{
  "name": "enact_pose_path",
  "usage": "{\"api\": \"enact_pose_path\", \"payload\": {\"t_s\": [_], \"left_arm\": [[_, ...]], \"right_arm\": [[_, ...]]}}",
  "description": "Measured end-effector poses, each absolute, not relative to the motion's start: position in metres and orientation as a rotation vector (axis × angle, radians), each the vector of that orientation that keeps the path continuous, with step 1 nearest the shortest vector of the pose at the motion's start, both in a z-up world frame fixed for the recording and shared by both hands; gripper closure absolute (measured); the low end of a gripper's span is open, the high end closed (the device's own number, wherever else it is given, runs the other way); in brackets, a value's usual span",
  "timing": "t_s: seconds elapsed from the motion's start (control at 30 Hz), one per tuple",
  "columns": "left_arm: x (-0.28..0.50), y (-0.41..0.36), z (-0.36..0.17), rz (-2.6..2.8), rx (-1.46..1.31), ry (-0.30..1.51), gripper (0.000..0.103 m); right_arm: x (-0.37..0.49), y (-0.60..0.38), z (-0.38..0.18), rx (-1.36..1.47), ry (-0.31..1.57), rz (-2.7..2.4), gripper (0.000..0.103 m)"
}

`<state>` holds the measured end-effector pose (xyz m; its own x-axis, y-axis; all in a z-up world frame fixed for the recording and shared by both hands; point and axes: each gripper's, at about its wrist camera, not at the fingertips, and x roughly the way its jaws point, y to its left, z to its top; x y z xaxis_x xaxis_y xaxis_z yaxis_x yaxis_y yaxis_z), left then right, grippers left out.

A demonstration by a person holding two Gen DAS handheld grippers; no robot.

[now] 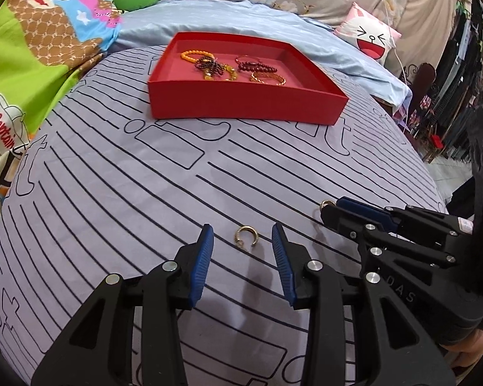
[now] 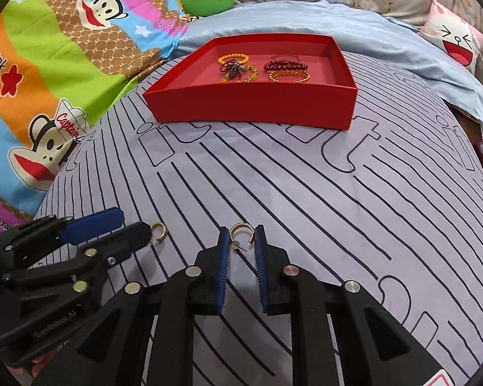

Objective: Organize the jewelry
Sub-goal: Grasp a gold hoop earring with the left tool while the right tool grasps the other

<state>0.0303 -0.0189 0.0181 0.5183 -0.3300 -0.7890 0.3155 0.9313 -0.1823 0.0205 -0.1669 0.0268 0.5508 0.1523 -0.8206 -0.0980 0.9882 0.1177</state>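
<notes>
Two gold hoop earrings lie on the striped lilac cloth near me. One earring [image 1: 246,236] rests between the fingers of my left gripper [image 1: 243,247], whose blue pads stand apart from it on both sides. The other earring [image 2: 241,233] sits pinched between the pad tips of my right gripper [image 2: 242,241]. The right wrist view also has the left gripper [image 2: 133,225] beside its earring [image 2: 159,232]. Farther back stands a red box [image 1: 241,106], also seen from the right [image 2: 248,106], holding an orange bead bracelet [image 1: 196,54], a dark red one [image 1: 257,66] and a gold one [image 1: 267,78].
A cartoon-print blanket [image 1: 32,48] lies to the left and a pale blue pillow [image 1: 225,16] behind the box. A cushion with a laughing face [image 1: 370,38] sits at the back right. The bed's edge drops off on the right toward hanging clothes [image 1: 460,80].
</notes>
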Motion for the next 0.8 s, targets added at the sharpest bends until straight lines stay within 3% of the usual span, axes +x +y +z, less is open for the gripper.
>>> {"api": "enact_pose_path", "payload": {"t_s": [0.2,0.33,0.43,0.8], "left_arm": [[0.031,-0.030,0.011,-0.391,0.025,0.948,0.071],[0.033,-0.030,0.005,-0.394,0.020,0.970,0.083],[0.032,-0.029,0.004,-0.389,0.023,0.968,0.087],[0.035,-0.031,0.004,-0.392,0.028,0.967,0.088]], "right_arm": [[0.020,-0.169,0.025,0.069,0.979,0.141,0.088],[0.020,-0.170,0.025,0.072,0.980,0.139,0.088],[0.019,-0.170,0.024,0.075,0.983,0.137,0.088],[0.018,-0.170,0.024,0.077,0.984,0.140,0.088]]}}
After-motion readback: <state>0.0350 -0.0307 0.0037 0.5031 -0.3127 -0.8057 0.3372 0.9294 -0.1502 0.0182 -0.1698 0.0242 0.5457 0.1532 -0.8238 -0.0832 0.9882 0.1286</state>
